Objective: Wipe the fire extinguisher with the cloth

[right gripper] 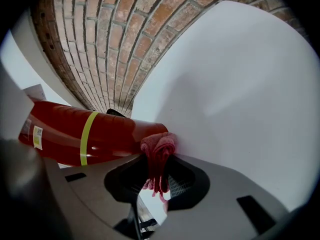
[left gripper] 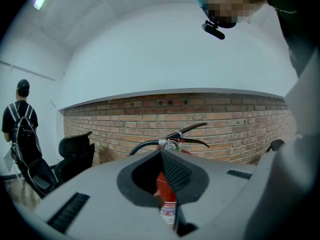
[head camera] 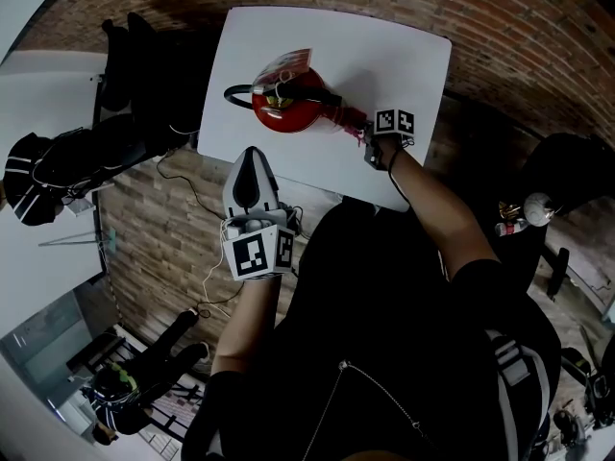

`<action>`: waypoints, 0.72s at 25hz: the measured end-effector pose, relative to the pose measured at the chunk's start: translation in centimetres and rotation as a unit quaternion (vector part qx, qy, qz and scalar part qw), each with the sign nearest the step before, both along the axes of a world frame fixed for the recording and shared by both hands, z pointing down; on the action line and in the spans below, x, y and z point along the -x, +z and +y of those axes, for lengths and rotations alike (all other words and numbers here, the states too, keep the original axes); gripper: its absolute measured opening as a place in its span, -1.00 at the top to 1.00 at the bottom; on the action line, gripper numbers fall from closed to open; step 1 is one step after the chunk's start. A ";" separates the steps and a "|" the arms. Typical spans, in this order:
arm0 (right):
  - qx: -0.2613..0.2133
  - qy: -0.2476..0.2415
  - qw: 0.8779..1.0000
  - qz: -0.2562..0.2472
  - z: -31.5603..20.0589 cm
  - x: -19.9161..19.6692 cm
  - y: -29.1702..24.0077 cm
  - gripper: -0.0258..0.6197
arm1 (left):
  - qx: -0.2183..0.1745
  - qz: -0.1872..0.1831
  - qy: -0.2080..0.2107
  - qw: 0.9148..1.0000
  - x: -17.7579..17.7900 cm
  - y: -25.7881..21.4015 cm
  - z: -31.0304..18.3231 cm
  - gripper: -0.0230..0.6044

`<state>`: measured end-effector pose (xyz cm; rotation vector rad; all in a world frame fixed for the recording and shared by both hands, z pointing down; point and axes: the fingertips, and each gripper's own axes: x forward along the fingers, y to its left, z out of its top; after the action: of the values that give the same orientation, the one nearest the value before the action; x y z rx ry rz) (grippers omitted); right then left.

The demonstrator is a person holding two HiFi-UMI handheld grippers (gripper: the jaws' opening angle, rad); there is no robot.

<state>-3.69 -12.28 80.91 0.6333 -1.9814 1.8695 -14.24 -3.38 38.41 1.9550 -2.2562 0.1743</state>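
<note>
Fire extinguisher [head camera: 288,106] being shown red with yellow band. Cloth [right gripper: 158,150] being shown dark pink. Table [head camera: 404,65] being shown white, brickwork [head camera: 509,27] reddish-brown with pale mortar lines.

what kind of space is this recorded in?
Probably an office or lab-type workroom: a white table, a brick wall behind it, and a black office chair off to the side.

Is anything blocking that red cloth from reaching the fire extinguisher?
Nothing visible does. The right gripper holds the cloth, which already seems to touch the fire extinguisher low on its red body, by the white table. The left gripper is shut, short of the table's edge.
</note>
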 end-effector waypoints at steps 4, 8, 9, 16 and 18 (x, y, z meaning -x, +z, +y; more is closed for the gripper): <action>0.001 0.001 1.000 -0.006 0.1 0.0 -0.7 0.60 | -0.002 0.000 -0.001 1.000 -0.1 -0.1 -0.1 0.90; -0.001 0.000 1.000 -0.011 0.0 0.1 -1.4 0.60 | -0.004 0.000 0.000 1.000 -0.3 -0.2 -0.2 0.89; -0.002 0.000 1.000 -0.013 0.0 0.1 -1.6 0.60 | -0.005 -0.001 0.000 1.000 -0.3 -0.3 -0.2 0.89; -0.007 -0.001 1.000 -0.025 -0.1 0.0 -3.6 0.60 | -0.009 0.000 0.001 1.000 -0.5 -0.4 -0.2 0.89; -0.007 0.000 1.000 -0.029 -0.1 0.0 -4.3 0.60 | -0.012 0.002 0.000 1.000 -0.5 -0.4 -0.2 0.89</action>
<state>-3.65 -12.37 76.66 0.5903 -2.0329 1.8956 -13.71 -3.62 37.98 1.9661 -2.2651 0.1455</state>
